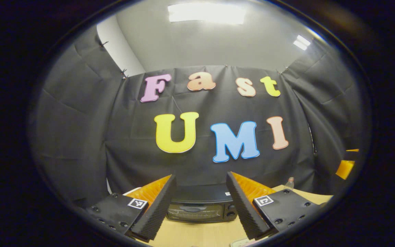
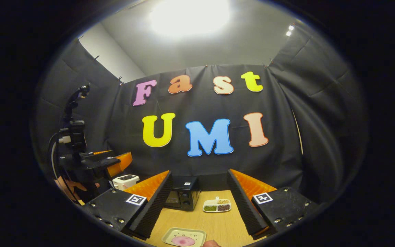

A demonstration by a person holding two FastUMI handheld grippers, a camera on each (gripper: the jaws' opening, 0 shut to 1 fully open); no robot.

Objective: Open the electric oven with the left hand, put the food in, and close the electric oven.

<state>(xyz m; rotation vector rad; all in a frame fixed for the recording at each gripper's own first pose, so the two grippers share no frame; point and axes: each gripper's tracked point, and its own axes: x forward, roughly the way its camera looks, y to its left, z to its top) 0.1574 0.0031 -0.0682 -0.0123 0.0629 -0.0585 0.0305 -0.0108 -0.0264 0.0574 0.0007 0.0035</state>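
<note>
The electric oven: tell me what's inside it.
The electric oven has its door closed; through the dark glass only faint rack lines show, so any contents cannot be made out. It sits on the wooden table.

A white toaster [image 2: 126,181] stood at the lower left of the right gripper view. A divided dish [image 2: 217,205] of green and brown grains sat on the wooden table [image 2: 197,219] at lower centre. A small bottle [image 1: 289,183] stood at the lower right of the left gripper view.
</note>
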